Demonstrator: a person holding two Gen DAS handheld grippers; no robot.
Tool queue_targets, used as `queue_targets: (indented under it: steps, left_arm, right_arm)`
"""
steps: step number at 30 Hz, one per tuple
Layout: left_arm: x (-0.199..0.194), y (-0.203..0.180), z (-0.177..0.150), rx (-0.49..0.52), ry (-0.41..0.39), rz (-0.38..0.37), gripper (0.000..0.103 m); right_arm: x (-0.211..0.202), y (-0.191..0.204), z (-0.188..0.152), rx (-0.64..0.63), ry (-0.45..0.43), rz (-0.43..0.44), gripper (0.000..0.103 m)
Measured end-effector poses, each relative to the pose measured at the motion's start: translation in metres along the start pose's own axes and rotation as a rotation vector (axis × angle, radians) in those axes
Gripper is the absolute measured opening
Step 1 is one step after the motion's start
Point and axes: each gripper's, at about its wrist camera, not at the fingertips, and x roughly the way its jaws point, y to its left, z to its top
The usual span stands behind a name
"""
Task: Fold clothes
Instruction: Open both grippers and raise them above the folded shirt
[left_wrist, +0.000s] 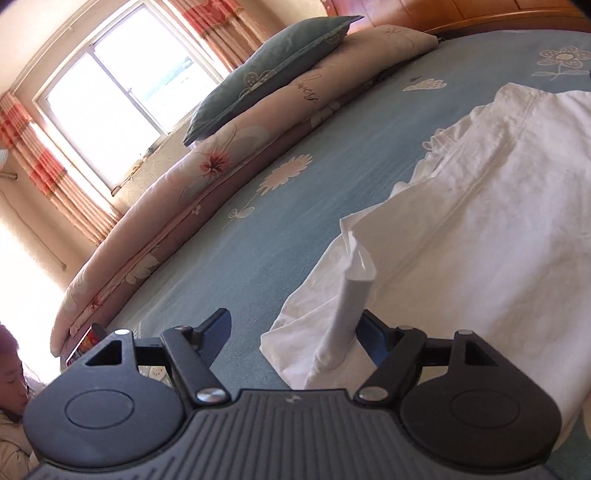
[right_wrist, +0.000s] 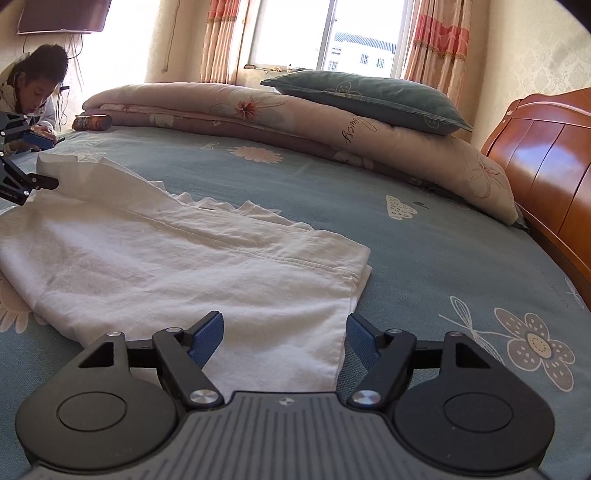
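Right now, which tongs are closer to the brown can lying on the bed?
Left. The left tongs hang over the white garment's far end, near the brown can. The right tongs sit open over the garment's near end, much farther from it.

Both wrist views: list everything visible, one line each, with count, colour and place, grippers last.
garment: one, white, partly folded, on the bedsheet in front of both grippers
bedsheet: one, blue-grey with flower print, covers the bed
quilt: one, pink floral, folded along the far side of the bed
pillow: one, grey-green, on the quilt
headboard: one, orange-brown wood, right end of the bed
window: one, bright, behind the bed
curtains: orange and cream, flanking the window
can: one, brown, beside the quilt
person: one, at the far-left bedside
left gripper: open, a raised garment fold between its jaws
right gripper: open over the garment's near edge
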Motion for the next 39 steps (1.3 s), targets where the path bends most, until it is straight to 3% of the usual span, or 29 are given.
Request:
queue_targets:
  steps: [2, 4, 7, 20, 21, 23, 24, 26, 29, 31, 34, 36, 39]
  left_arm:
    - [0.017, 0.015, 0.001, -0.082, 0.069, 0.04, 0.07]
    - [0.016, 0.028, -0.004, -0.179, 0.087, 0.019, 0.048]
    - [0.006, 0.042, -0.017, -0.318, 0.097, -0.047, 0.047]
    - [-0.053, 0.048, -0.079, -0.696, 0.145, -0.297, 0.047]
    - [-0.053, 0.044, -0.083, -0.696, 0.165, -0.303, 0.047]
    - [-0.052, 0.035, -0.089, -0.696, 0.204, -0.314, 0.031]
    - [-0.053, 0.033, -0.092, -0.687, 0.217, -0.298, 0.018]
    - [-0.057, 0.033, -0.097, -0.69, 0.228, -0.271, 0.017]
    - [-0.061, 0.045, -0.106, -0.784, 0.259, -0.283, 0.018]
    - [-0.063, 0.052, -0.112, -0.845, 0.275, -0.299, 0.019]
    - [-0.072, 0.057, -0.115, -0.882, 0.283, -0.258, 0.015]
    - [-0.08, 0.057, -0.107, -0.883, 0.244, -0.281, 0.015]
    - [-0.086, 0.038, -0.07, -0.777, 0.175, -0.333, 0.017]
  right_arm:
    - [-0.003, 0.004, 0.003, -0.01, -0.003, 0.004, 0.077]
    - [-0.006, 0.007, 0.006, -0.018, -0.005, 0.015, 0.077]
    - [-0.012, 0.011, 0.009, -0.025, -0.024, 0.034, 0.077]
    - [-0.013, 0.008, 0.009, 0.003, -0.001, 0.038, 0.077]
    - [-0.013, 0.008, 0.009, 0.009, 0.0, 0.04, 0.077]
    - [-0.014, 0.007, 0.009, 0.022, 0.0, 0.046, 0.077]
    - [-0.014, 0.007, 0.009, 0.028, 0.001, 0.048, 0.077]
    - [-0.014, 0.005, 0.008, 0.026, 0.012, 0.036, 0.077]
    - [-0.014, -0.001, 0.006, 0.037, 0.037, 0.016, 0.077]
    - [-0.012, -0.011, 0.002, 0.078, 0.061, 0.012, 0.077]
    - [-0.01, -0.03, -0.004, 0.177, 0.093, 0.018, 0.077]
    - [-0.014, -0.04, -0.006, 0.27, 0.079, 0.035, 0.077]
    - [-0.019, -0.034, 0.003, 0.333, 0.017, 0.1, 0.077]
